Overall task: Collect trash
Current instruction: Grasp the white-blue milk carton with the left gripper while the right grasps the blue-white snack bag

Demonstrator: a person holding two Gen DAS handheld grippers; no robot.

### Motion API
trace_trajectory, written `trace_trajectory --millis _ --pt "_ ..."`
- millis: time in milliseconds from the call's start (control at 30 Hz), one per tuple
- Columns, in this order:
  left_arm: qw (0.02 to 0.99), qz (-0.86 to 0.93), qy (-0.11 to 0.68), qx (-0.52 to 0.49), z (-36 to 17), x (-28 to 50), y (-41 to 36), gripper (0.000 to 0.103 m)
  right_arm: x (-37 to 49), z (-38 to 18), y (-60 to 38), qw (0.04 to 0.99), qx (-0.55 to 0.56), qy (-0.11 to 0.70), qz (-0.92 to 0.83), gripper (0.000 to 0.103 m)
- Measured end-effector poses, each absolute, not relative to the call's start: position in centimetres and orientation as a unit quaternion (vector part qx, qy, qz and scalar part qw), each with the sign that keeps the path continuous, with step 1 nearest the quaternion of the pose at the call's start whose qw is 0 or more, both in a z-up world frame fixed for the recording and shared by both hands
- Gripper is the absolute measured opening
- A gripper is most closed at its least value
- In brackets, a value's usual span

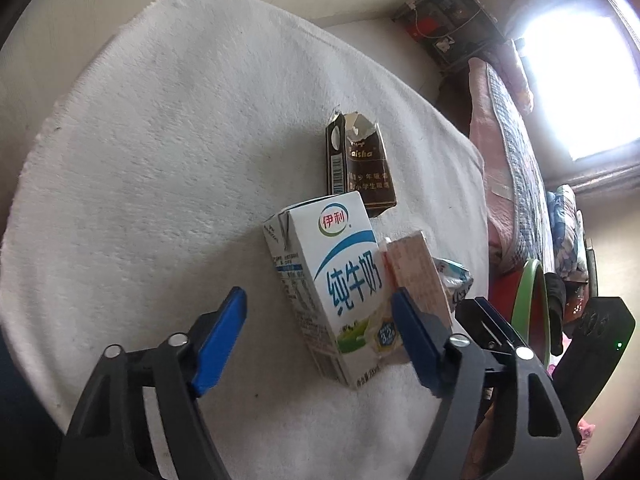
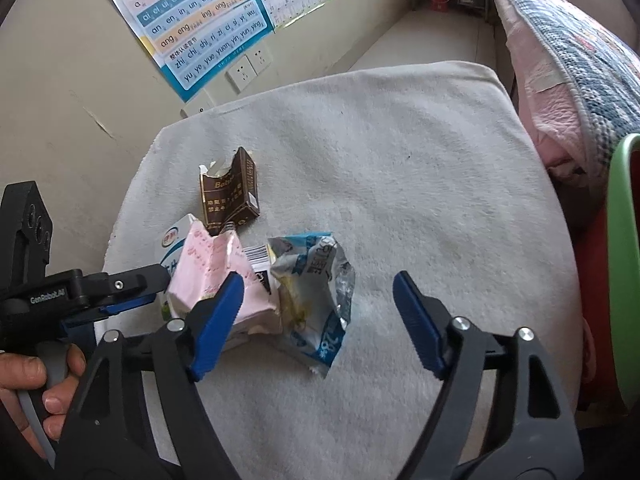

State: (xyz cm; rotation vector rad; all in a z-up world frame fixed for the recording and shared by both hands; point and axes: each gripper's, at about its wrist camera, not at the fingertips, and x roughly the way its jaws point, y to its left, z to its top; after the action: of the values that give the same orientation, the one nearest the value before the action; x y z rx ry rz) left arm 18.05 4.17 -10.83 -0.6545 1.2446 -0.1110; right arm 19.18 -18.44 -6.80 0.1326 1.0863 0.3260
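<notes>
left gripper [image 1: 318,316] and right gripper [image 2: 318,304] are both released over the trash on the white table [image 1: 160,140].
the milk carton [image 1: 340,280] stands between the left fingers, not pressed. a pink box [image 2: 208,276] leans on it, touching the right gripper's left finger. the crumpled wrapper [image 2: 316,280] lies between the right fingers; the brown box [image 2: 230,190] stands behind.

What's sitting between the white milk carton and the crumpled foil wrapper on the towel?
The crushed pink carton lies between the milk carton and the foil wrapper, clearest in the right wrist view.
</notes>
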Motion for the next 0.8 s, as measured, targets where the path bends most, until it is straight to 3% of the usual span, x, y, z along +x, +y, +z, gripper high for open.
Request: trace_trajectory --millis 467,700,800 --pt "0.762 -0.024 0.599 -0.244 -11.7 21.8 0.3 0.068 21.0 -8.9 -18.9 0.821 0.077 0.54 0.167 0.062" --pt "0.761 -0.014 0.606 -0.23 -11.8 22.1 -0.1 0.065 21.4 -9.8 -18.9 0.808 0.092 0.55 0.188 0.025" --pt "0.766 -0.015 0.603 -0.223 -11.5 21.7 0.5 0.065 21.1 -9.3 -19.1 0.811 0.091 0.546 0.188 0.023"
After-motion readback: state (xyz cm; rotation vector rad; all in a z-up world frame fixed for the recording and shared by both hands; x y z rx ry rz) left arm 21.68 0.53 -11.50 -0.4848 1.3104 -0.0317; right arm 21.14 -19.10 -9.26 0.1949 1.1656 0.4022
